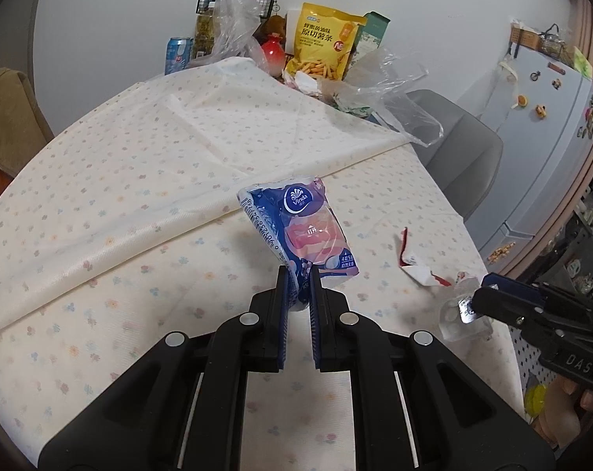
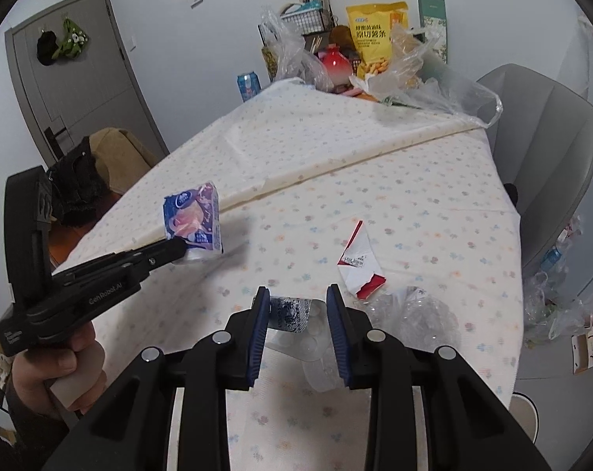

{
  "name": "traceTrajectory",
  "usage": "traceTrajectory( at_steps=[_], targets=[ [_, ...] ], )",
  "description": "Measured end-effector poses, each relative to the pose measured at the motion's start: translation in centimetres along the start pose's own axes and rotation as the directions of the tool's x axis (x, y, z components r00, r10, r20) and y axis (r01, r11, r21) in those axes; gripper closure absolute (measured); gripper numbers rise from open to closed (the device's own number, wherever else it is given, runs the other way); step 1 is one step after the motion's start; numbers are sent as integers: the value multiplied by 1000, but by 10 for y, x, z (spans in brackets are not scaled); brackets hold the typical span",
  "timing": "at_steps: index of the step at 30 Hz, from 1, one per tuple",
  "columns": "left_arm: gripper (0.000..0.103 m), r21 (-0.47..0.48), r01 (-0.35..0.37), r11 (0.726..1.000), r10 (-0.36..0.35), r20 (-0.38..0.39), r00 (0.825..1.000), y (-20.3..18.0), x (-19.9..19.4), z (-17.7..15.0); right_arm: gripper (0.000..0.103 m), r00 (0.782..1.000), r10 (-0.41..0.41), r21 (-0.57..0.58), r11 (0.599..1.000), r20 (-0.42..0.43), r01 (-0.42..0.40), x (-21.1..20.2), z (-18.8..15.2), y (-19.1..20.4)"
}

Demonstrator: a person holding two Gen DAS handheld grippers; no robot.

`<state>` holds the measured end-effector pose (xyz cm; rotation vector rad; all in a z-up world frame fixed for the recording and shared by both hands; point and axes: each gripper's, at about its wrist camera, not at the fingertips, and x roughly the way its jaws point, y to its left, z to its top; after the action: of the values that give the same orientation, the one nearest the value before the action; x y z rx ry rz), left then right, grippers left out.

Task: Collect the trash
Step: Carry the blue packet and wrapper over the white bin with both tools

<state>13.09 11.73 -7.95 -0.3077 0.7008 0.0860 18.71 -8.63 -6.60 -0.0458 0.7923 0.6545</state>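
Two grippers are clenched: the left gripper (image 1: pixel 298 274) on a tissue pack (image 1: pixel 304 227), the right gripper (image 2: pixel 298 294) on a blister pack (image 2: pixel 292 314). Both should be kept pinched firmly while carried, so nothing is dropped.

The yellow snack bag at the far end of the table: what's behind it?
Behind the yellow snack bag only the plain white wall shows, with a green carton standing beside it. Whatever sits directly behind its lower part is covered by the bag itself and the clear plastic bag in front.
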Motion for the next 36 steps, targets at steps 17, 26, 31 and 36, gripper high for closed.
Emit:
traceTrajectory(
  at_steps=[17, 26, 31, 36],
  targets=[
    [93, 100, 41, 994, -44, 27, 999, -57, -21, 5, 73, 992, -33, 104, 994, 120, 21, -72, -10, -43],
    [93, 178, 93, 980, -95, 4, 995, -106, -16, 0, 73, 987, -87, 185, 981, 136, 60, -101, -33, -84],
    [93, 224, 126, 966, -125, -18, 992, -135, -11, -4, 73, 982, -124, 240, 967, 141, 88, -115, -49, -110],
    [93, 270, 154, 951, -149, -38, 988, -164, -6, -8, 73, 978, -157, 296, 949, 141, 109, -126, -67, -136]
  ],
)
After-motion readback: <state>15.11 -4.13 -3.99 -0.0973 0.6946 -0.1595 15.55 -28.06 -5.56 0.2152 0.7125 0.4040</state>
